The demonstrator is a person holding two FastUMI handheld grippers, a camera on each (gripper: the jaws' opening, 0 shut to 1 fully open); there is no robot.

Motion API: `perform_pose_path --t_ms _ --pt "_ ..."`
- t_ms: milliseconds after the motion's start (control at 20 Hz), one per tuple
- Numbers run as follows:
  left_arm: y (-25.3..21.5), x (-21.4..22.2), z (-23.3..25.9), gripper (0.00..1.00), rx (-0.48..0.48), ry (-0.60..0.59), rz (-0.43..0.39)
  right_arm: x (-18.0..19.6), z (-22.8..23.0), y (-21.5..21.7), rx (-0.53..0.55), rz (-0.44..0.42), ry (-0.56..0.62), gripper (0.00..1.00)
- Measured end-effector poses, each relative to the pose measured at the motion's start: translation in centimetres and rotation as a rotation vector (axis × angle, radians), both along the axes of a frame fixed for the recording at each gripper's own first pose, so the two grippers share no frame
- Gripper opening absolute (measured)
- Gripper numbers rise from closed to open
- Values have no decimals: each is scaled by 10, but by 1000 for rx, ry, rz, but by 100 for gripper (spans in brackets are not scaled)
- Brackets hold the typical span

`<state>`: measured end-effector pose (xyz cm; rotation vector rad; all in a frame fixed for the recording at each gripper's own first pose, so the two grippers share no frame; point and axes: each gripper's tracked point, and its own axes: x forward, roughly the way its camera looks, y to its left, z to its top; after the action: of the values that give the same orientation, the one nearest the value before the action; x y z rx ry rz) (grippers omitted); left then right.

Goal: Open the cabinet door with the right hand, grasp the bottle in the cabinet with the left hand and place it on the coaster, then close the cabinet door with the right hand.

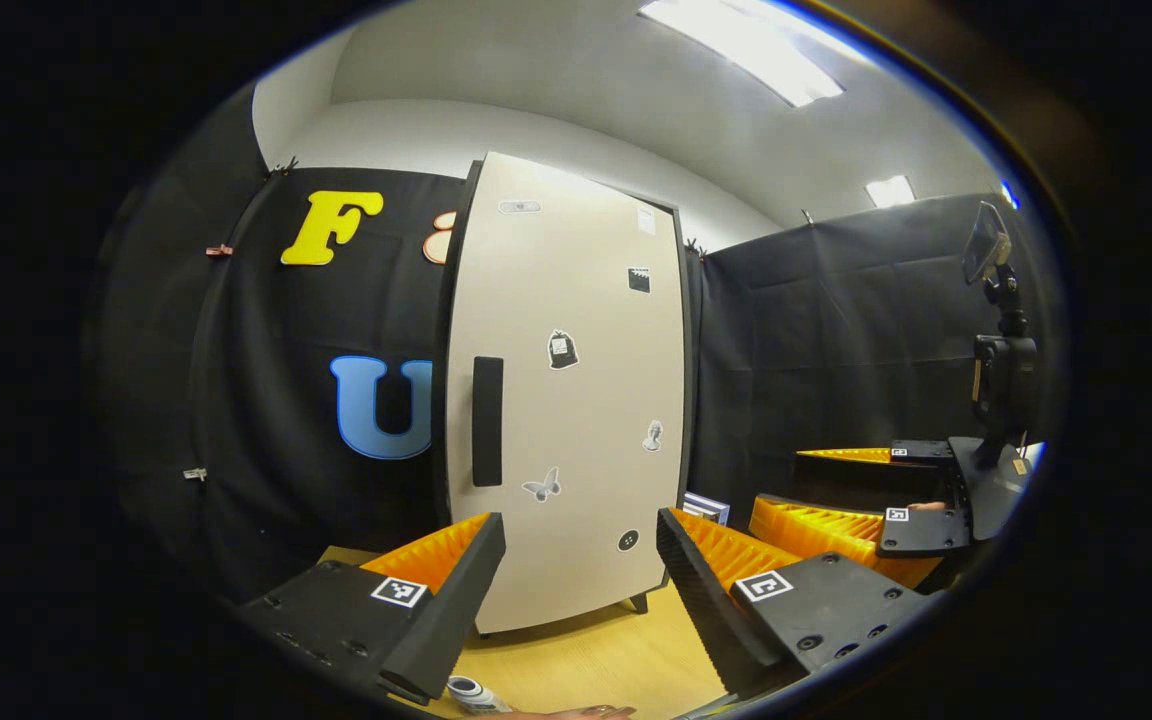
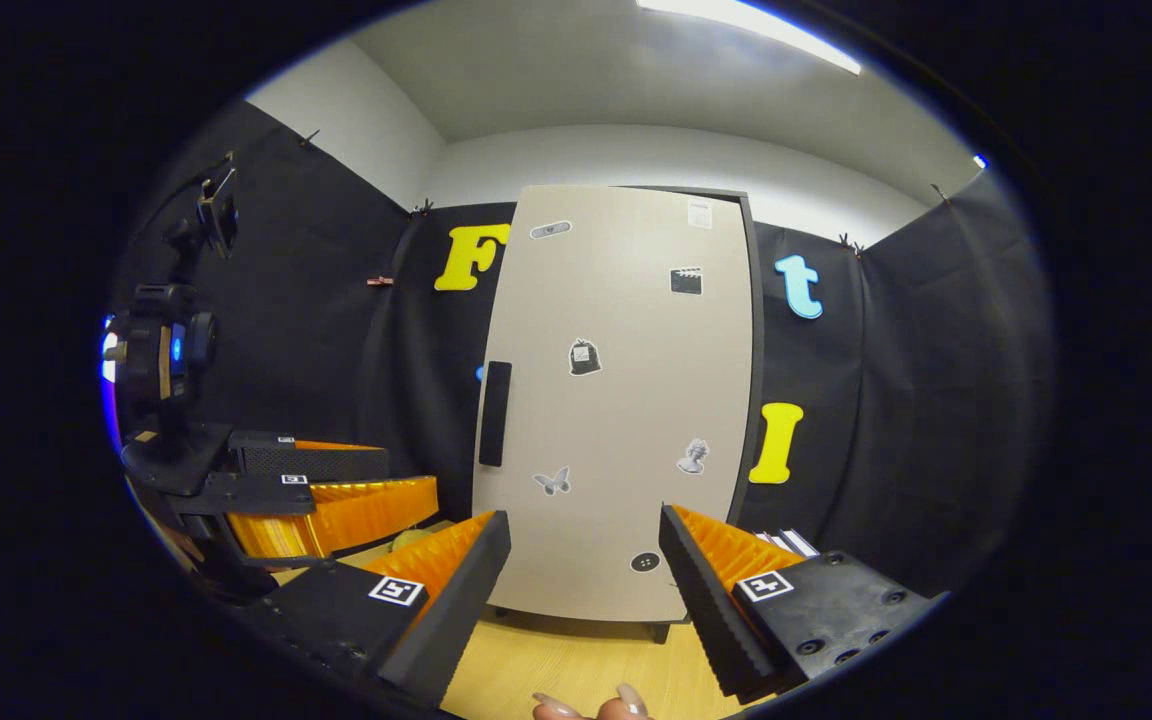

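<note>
Ahead of the right gripper (image 2: pixel 584 565), whose jaws stand wide and empty, the cabinet door (image 2: pixel 626 400) is shut, apart from the fingertips. Its dark upright handle (image 2: pixel 494 413) runs vertically at the door's left edge, up and left of the gripper. The left gripper (image 1: pixel 581 570), also wide and empty, faces the same door. The closed cabinet hides its contents, so the bottle's place cannot be told. The cabinet stands on the tabletop (image 2: pixel 576 660).

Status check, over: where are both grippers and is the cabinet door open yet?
Left gripper and right gripper open, empty, facing cabinet. Cabinet door shut, handle untouched. Nothing between grippers and door.
</note>
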<state>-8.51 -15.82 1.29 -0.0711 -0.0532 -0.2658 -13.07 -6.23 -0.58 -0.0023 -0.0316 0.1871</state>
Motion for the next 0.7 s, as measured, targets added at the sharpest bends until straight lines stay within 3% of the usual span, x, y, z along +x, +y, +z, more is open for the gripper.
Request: perform_pose_path --t_ms 700 --pt "-6 3 1 96 19 -14 -31 3 -1 4 8 7 11 97"
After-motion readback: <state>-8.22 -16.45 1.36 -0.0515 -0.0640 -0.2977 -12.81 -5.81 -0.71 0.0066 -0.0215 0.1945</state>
